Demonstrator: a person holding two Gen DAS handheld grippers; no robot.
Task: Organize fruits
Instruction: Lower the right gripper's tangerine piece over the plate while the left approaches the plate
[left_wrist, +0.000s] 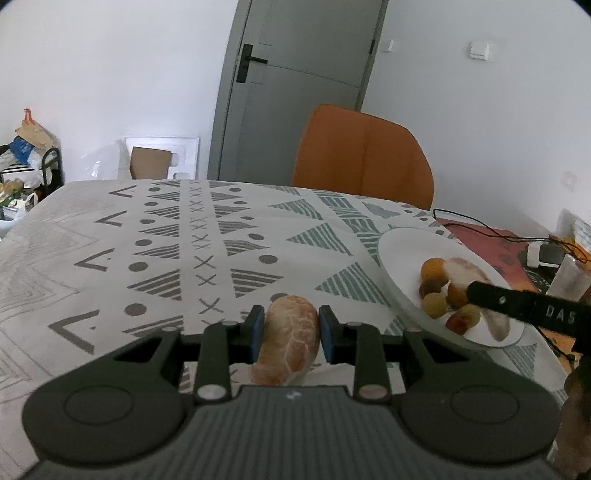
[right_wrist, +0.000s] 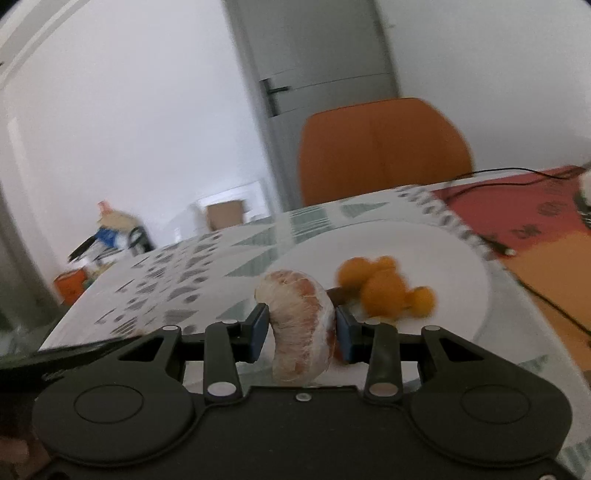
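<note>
My left gripper (left_wrist: 289, 334) is shut on a peeled pomelo segment (left_wrist: 290, 343) and holds it above the patterned tablecloth, left of the white plate (left_wrist: 399, 254). My right gripper (right_wrist: 300, 334) is shut on a second curved pomelo segment (right_wrist: 301, 325) at the near rim of the white plate (right_wrist: 424, 251). Several small orange fruits (right_wrist: 384, 288) lie on the plate just beyond it. In the left wrist view the small fruits (left_wrist: 436, 291) and one more pale segment (left_wrist: 465, 269) lie on the plate, with the right gripper's finger (left_wrist: 517, 302) over them.
An orange chair (left_wrist: 364, 155) stands at the table's far edge. A red mat (right_wrist: 517, 214) with black cables lies right of the plate. A glass (left_wrist: 569, 277) and small devices stand at the far right. Bags and a rack (left_wrist: 29, 158) stand far left.
</note>
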